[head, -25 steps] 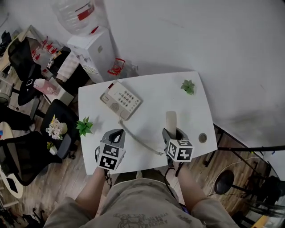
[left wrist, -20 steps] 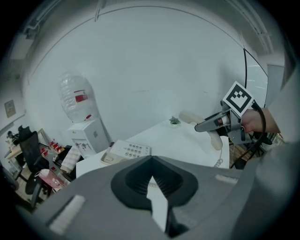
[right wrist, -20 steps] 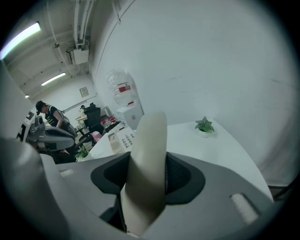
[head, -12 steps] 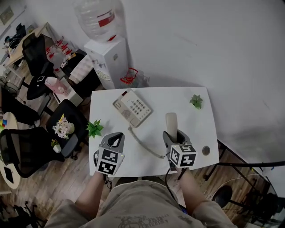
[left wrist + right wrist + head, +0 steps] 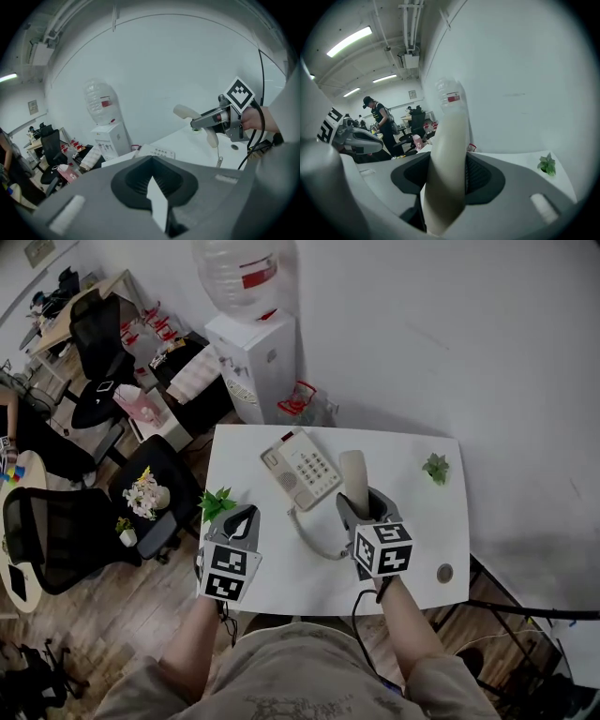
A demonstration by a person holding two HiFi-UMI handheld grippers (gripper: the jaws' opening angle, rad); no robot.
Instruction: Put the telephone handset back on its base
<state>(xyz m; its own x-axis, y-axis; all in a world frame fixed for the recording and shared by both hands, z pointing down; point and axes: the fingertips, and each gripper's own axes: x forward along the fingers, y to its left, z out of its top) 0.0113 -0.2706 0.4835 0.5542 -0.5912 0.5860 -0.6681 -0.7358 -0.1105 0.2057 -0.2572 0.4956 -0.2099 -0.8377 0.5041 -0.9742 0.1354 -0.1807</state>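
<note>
The beige telephone base [image 5: 302, 468] with its keypad lies at the back left of the white table [image 5: 422, 521]. My right gripper [image 5: 361, 507] is shut on the cream handset [image 5: 353, 474], which it holds lifted just right of the base. A coiled cord [image 5: 314, 538] sags from the base toward the handset. In the right gripper view the handset [image 5: 449, 140] stands clamped between the pads. My left gripper [image 5: 242, 519] hovers by the table's left front edge, shut and holding nothing. The left gripper view shows the base [image 5: 157, 151] ahead and the held handset [image 5: 187, 112] in the air.
Small green plants stand at the table's left edge [image 5: 217, 502] and back right corner [image 5: 435, 467]. A dark round disc [image 5: 444, 573] lies at the front right. A water dispenser [image 5: 253, 352] stands behind the table, office chairs [image 5: 56, 540] to the left. A person [image 5: 379, 122] stands far off.
My right gripper has lifted the handset and carried it left, closer to the base. My left gripper has risen a little.
</note>
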